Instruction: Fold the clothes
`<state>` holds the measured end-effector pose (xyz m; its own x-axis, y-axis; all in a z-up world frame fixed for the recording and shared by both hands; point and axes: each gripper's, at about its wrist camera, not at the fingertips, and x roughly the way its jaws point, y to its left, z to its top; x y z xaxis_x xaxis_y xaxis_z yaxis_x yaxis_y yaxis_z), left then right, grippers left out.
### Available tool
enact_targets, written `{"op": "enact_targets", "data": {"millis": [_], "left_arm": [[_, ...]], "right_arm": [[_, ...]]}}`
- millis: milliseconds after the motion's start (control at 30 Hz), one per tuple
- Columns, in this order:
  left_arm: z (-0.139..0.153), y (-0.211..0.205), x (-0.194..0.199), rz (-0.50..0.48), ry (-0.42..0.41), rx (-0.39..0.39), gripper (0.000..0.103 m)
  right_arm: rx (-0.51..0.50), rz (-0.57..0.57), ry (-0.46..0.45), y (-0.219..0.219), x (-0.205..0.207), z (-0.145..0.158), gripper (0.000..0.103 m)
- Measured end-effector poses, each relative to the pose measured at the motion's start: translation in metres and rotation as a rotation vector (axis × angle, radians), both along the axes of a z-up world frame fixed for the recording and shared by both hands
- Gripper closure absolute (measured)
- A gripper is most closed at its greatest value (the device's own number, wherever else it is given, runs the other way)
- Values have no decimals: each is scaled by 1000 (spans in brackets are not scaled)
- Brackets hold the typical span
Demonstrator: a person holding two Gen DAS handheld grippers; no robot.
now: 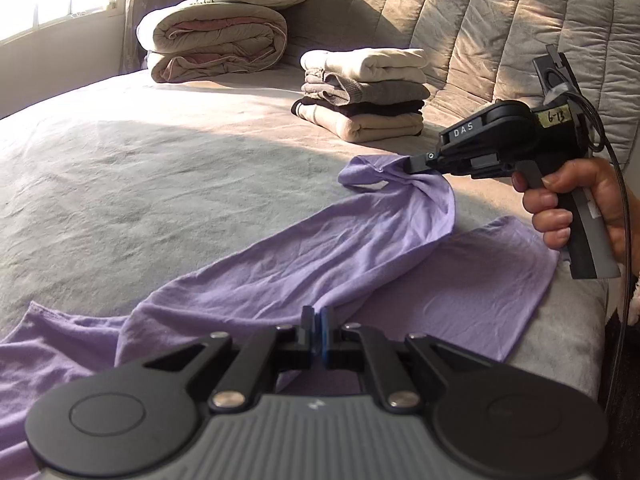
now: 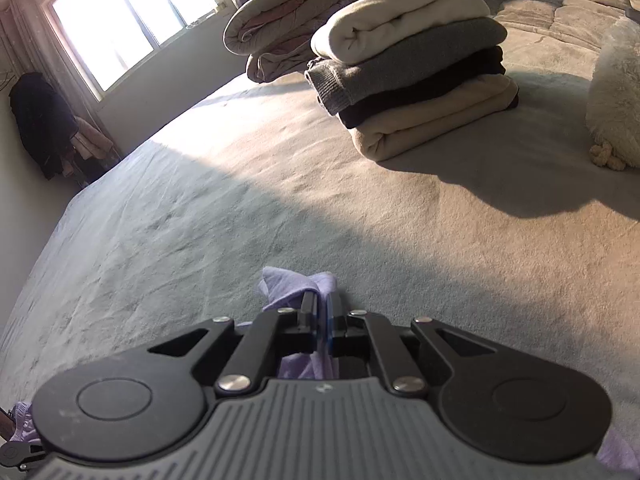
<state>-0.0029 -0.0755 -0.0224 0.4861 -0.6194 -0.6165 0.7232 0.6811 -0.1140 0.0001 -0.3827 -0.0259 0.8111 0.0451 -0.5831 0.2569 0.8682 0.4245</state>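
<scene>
A lilac garment (image 1: 320,256) lies stretched across the near side of the bed. My left gripper (image 1: 317,314) is shut on a fold of its near part. The right gripper (image 1: 412,164), held by a hand at the right of the left wrist view, is shut on a bunched edge of the cloth and lifts it off the bed. In the right wrist view the same gripper (image 2: 322,306) has the lilac garment (image 2: 284,288) pinched between its closed fingers, the rest of the cloth hidden under the gripper body.
A stack of folded clothes (image 1: 364,94) sits at the back near the quilted headboard (image 1: 500,20). Rolled duvets and pillows (image 1: 216,36) are piled at the back left by a bright window (image 2: 128,20). A fluffy white cushion (image 2: 616,96) lies at right. The grey bedspread (image 1: 140,184) spreads wide at left.
</scene>
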Motion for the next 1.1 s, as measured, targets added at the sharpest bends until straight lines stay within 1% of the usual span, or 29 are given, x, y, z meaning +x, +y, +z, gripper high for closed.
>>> {"op": "enact_targets", "data": {"millis": [133, 267, 433, 567, 600, 767, 1033, 1100], "left_arm": [[16, 12, -3, 31, -27, -76, 101], [29, 21, -8, 36, -42, -113, 101], [41, 32, -15, 30, -43, -152, 101], [51, 41, -21, 24, -44, -184, 101], [52, 42, -22, 20, -42, -186, 101], [36, 32, -33, -24, -11, -146, 101], [11, 16, -50, -95, 40, -82, 102], [5, 12, -54, -113, 52, -66, 102]], "right_arm": [[8, -7, -110, -1, -13, 25, 98], [-2, -4, -188, 5, -22, 47, 98], [-33, 6, -267, 20, -29, 69, 98], [-45, -1, -311, 25, -36, 78, 98], [-46, 1, -313, 24, -38, 79, 98], [-58, 11, -300, 22, -49, 77, 98], [-164, 70, -241, 19, -73, 57, 98], [-182, 75, -211, 16, -79, 50, 98]]}}
